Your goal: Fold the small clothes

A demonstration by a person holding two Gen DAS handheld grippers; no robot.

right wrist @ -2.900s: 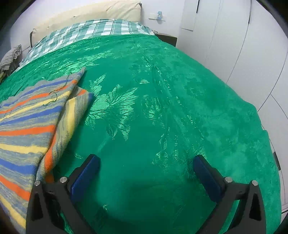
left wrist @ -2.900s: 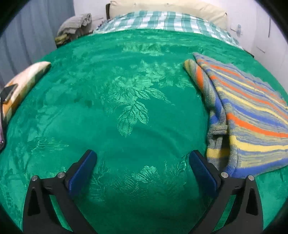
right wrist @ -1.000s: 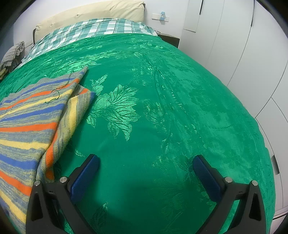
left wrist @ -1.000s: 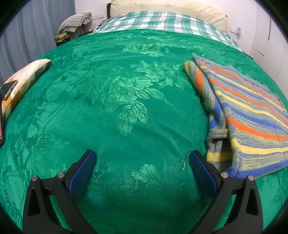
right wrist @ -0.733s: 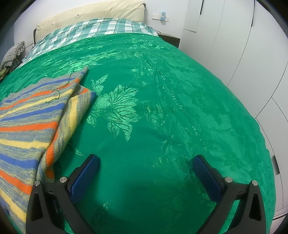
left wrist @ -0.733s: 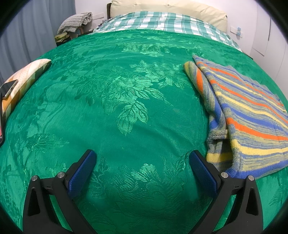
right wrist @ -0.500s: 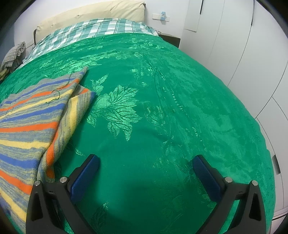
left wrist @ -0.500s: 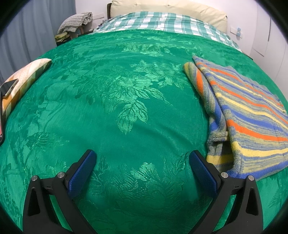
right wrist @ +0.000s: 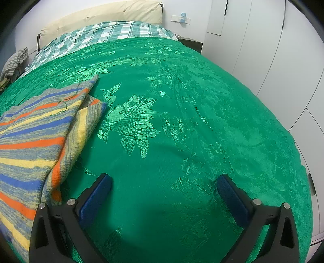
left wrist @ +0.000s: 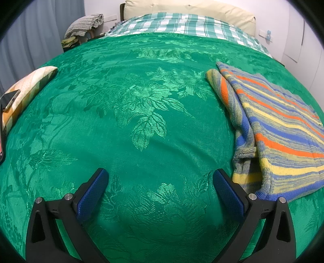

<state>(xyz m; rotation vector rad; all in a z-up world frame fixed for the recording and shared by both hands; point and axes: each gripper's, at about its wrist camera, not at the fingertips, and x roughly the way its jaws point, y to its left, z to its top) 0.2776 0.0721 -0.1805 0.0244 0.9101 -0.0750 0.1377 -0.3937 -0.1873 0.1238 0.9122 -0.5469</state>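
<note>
- The left gripper (left wrist: 160, 180) is hovering over the green floral bedspread (left wrist: 141, 113) with its jaws spread wide and nothing between the blue pads (left wrist: 92, 195).
- The right gripper (right wrist: 164, 182) is hanging over the same bedspread (right wrist: 182, 121) — jaws likewise wide apart, gripping nothing.
- The striped knit sweater (left wrist: 277, 131) is lying folded on the bedspread toward its right side as the left camera sees it, its near corner sitting just beside the left gripper's right finger (whether they are touching is not clear).
- In the right wrist view the sweater (right wrist: 34, 141) is lying at the left, a sleeve tucked under the body, its near edge running down beside the right gripper's left finger.
- A loose green thread (right wrist: 62, 107) is curling on top of the sweater.
- A checked sheet (left wrist: 182, 24) is showing at the head of the bed, below a cream headboard (left wrist: 188, 8).
- A patterned pillow (left wrist: 26, 89) is resting at the bedspread's left edge — a phone (left wrist: 9, 99) is lying on it.
- A pile of grey checked cloth (left wrist: 85, 24) is sitting beyond the far left corner of the bed.
- White wardrobe doors (right wrist: 273, 50) are standing along the bed's right side.
</note>
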